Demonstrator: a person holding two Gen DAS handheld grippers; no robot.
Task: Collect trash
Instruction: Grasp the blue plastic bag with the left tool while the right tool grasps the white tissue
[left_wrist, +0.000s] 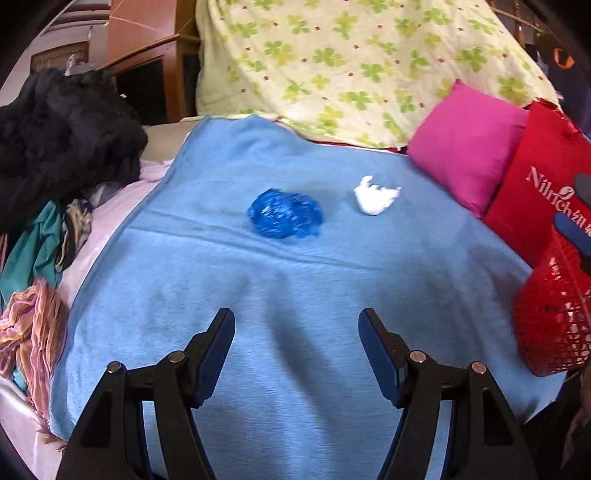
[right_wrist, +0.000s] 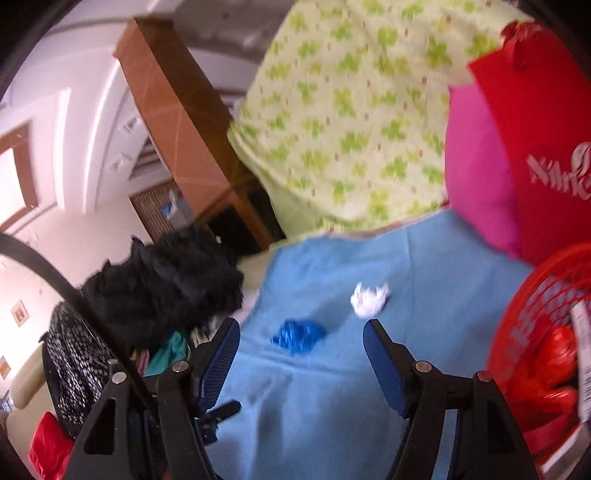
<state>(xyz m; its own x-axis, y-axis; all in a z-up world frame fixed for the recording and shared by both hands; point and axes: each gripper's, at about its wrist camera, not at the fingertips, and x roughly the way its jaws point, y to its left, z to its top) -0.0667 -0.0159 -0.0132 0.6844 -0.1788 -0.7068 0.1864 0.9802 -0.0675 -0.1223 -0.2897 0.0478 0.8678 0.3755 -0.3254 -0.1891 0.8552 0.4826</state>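
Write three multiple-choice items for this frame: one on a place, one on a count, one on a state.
1. Where does the red basket stand relative to the blue blanket in the left wrist view?
A. at its right edge
B. at its left edge
C. in its middle

2. How many crumpled wads of trash lie loose on the blanket?
A. one
B. two
C. four

3. How are the left tongs?
A. shut on the white wad
B. shut on the basket rim
C. open and empty

Answers: 1 A, the basket sits at the right border. 2 B, a blue wad and a white wad. 3 C, only blanket shows between the pads.
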